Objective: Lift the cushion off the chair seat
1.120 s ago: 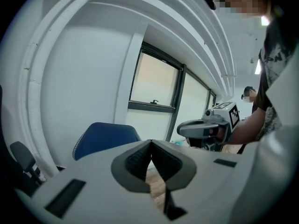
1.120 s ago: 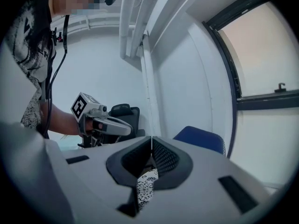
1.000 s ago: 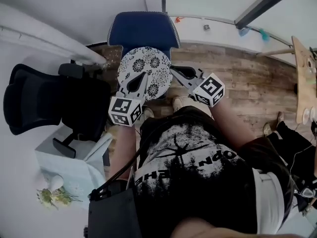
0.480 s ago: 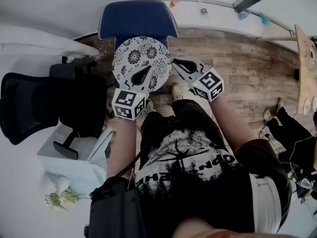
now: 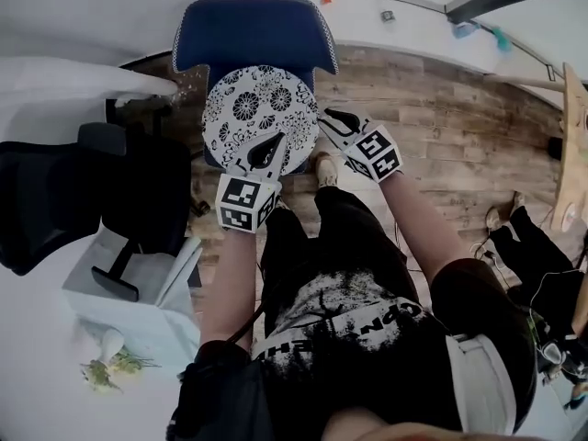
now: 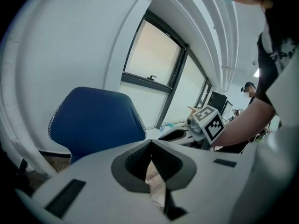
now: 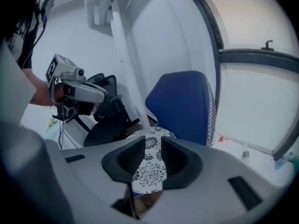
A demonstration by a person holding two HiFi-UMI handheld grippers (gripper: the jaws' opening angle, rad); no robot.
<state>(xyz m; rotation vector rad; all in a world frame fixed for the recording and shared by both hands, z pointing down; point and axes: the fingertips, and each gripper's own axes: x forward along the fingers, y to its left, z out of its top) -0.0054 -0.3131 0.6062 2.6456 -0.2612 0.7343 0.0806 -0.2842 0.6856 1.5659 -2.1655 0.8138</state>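
Two grippers are hovering at the near edge of the patterned cushion (image 5: 250, 107), which is lying on the blue chair (image 5: 253, 30) seat. The left gripper (image 5: 273, 144) is keeping its fingers clenched, with nothing showing between them. The right gripper (image 5: 327, 116) is opening its fingers, and only its own view is showing the cushion through the gap.

black office chair (image 5: 138, 196), wooden floor (image 5: 459, 127)
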